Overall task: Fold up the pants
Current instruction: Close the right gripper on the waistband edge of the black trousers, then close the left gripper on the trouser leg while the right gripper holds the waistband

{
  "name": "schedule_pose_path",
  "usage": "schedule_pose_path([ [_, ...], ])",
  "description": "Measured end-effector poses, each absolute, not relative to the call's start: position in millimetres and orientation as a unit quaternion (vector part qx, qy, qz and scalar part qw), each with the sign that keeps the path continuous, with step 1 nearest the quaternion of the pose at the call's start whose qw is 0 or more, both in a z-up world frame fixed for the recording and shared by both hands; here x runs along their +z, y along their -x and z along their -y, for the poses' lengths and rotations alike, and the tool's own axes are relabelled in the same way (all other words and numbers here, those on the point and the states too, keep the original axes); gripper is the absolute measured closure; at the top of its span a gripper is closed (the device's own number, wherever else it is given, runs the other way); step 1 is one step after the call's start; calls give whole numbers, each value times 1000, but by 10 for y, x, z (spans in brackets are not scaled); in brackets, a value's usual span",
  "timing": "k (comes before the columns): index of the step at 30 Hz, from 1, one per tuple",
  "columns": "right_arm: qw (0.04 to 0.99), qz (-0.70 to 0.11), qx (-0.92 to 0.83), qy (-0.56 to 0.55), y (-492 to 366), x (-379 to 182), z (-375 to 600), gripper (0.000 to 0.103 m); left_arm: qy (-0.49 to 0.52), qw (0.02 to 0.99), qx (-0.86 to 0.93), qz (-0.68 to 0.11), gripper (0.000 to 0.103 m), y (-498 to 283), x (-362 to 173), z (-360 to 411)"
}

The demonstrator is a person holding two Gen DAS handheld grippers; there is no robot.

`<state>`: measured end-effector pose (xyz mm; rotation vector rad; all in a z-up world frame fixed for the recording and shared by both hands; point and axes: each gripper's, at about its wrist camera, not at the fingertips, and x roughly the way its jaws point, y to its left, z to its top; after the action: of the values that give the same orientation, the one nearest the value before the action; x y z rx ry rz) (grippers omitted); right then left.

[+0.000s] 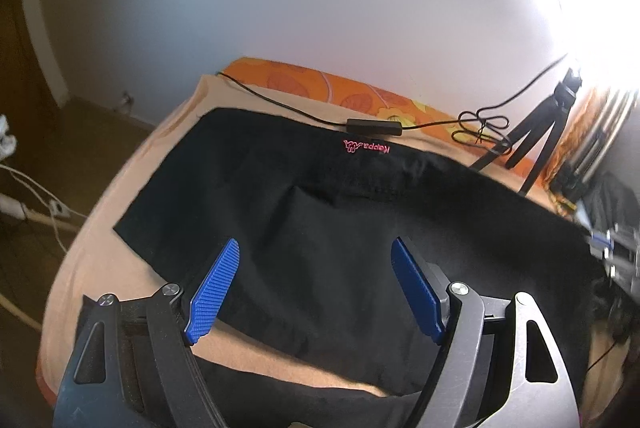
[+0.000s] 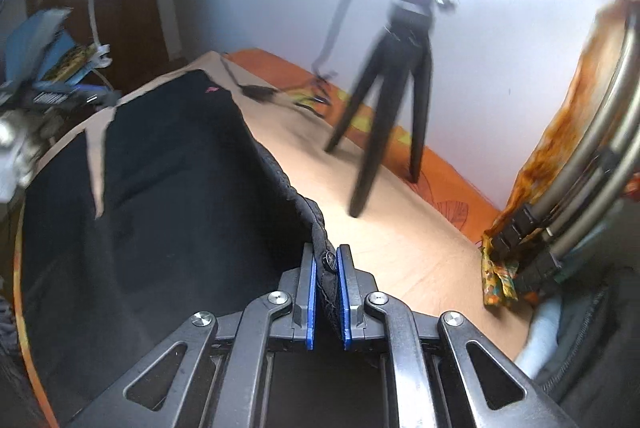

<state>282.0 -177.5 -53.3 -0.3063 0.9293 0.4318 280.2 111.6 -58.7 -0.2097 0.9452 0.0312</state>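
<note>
Two grippers over black pants (image 1: 320,228) spread on the bed (image 1: 100,248).
Left gripper (image 1: 316,260) hovers spread wide above the cloth; right gripper (image 2: 326,264) clamps the waistband edge between its pads.

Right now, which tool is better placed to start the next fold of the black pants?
Right, probably. The right tool is already shut on the black pants at their gathered edge, so it can carry that edge over. The left tool hangs open above the flat fabric, gripping nothing.
</note>
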Motion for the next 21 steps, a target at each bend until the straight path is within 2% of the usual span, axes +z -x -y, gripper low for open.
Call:
schedule_pose_path([
  [7, 861, -423, 222, 172, -2305, -354, 1473, 96, 162, 878, 25, -449, 24, -2948, -540, -1318],
  [12, 855, -421, 237, 188, -2010, -360, 1319, 96, 194, 859, 7, -474, 24, -3112, -639, -1294],
  [21, 841, -425, 259, 212, -1741, -477, 1104, 96, 175, 844, 16, -506, 24, -3371, -773, -1097],
])
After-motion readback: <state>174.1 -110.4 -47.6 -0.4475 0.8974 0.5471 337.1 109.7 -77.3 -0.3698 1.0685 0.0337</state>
